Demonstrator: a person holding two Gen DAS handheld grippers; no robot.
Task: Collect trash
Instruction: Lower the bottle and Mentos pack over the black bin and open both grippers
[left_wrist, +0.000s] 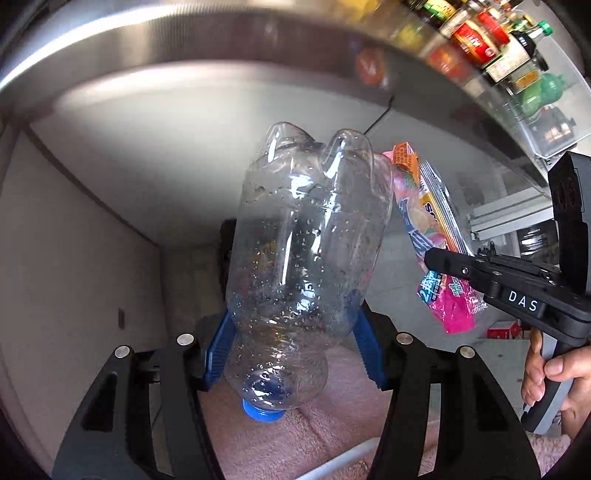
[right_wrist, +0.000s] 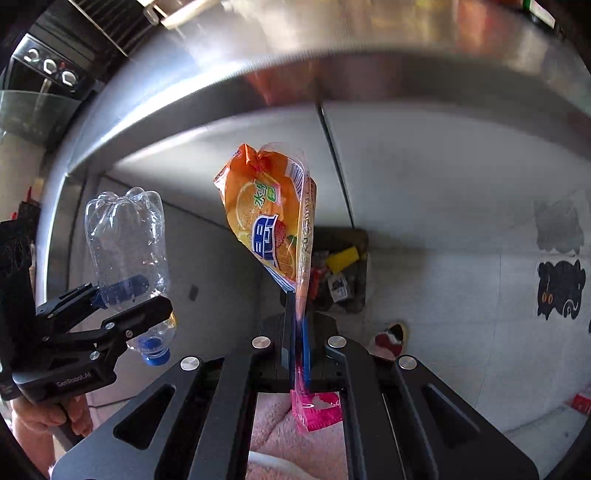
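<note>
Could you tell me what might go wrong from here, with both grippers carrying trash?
The left gripper pinches the clear plastic bottle low, near its blue cap, so the long body could swing or slip. The right gripper clamps only a thin edge of the orange snack wrapper, which might slide free.

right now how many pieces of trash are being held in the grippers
2: a clear plastic bottle in the left hand-held gripper, and an orange snack wrapper pinched in the right hand-held gripper. More may be hidden.
</note>
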